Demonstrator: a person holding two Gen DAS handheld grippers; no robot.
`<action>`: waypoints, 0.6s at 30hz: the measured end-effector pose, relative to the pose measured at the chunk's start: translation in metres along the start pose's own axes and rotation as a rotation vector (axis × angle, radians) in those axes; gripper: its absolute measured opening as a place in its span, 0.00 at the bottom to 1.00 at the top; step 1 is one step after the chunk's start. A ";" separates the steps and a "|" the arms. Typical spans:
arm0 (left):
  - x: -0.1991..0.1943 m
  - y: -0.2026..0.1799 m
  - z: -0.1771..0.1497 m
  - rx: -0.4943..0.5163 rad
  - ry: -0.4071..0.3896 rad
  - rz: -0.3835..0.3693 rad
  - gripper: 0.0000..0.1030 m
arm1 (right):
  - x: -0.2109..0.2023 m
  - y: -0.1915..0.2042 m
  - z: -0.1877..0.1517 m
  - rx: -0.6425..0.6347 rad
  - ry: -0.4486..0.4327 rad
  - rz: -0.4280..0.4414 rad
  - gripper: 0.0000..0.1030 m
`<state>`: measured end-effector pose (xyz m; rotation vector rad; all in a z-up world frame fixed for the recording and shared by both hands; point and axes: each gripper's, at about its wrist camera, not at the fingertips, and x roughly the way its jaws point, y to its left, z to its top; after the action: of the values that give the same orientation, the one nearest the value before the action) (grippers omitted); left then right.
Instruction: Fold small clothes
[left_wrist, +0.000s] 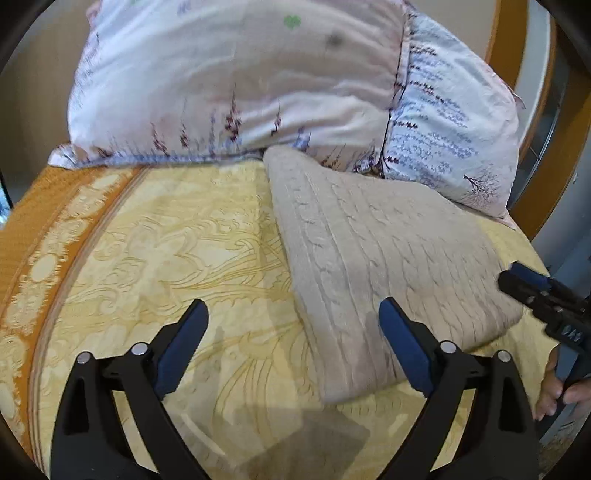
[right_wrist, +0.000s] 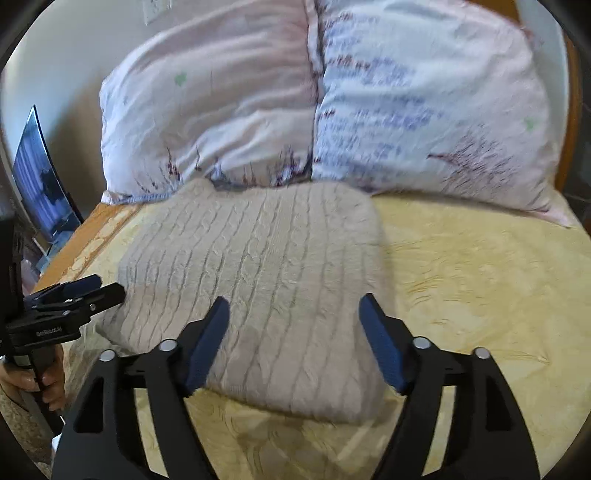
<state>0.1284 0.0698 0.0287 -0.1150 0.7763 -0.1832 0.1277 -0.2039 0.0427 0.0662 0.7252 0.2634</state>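
1. Bedding is filling both views: a yellow patterned bedspread (left_wrist: 184, 240) with an orange border is serving as the work surface, lying directly beneath both tools and extending ahead of them.

2. Two large floral pillows (right_wrist: 332, 103) are leaning at the far end, well ahead of the fingers. They are bounding the working area, which likely explains why the garment is sitting where it is.

3. A beige cable-knit sweater (right_wrist: 258, 266) is lying flat on the bedspread as a compact rectangle, its far edge touching the pillows. Judged from its doubled near edge, it is already folded at least once.

4. The right gripper (right_wrist: 291, 339) is hovering above the sweater's near edge with its fingers spread wide and nothing between them. The garment is lying straight ahead of it.

5. The left gripper (left_wrist: 293, 347) is likewise standing spread apart and gripping nothing. Its right finger is overlapping the sweater's near corner in view, while its left finger is over bare bedspread; whether it is touching the fabric cannot be determined.

6. Each tool is appearing in the other's view at the sweater's opposite side, so the pair is flanking the garment, a stance suited to a final fold or a tidy-up.

7. A screen (right_wrist: 40, 177) is standing far left of the right tool, beyond the bed.
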 end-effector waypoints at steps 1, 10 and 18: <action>-0.005 -0.001 -0.003 0.002 -0.013 0.012 0.98 | -0.007 -0.003 -0.005 0.012 -0.009 -0.003 0.85; -0.031 -0.022 -0.028 0.010 -0.007 0.028 0.98 | -0.025 -0.007 -0.032 0.051 -0.017 -0.105 0.99; -0.022 -0.039 -0.039 0.044 0.072 0.091 0.98 | -0.026 0.000 -0.049 0.089 0.008 -0.083 0.99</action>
<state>0.0807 0.0351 0.0227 -0.0319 0.8467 -0.1188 0.0767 -0.2124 0.0231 0.1190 0.7458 0.1518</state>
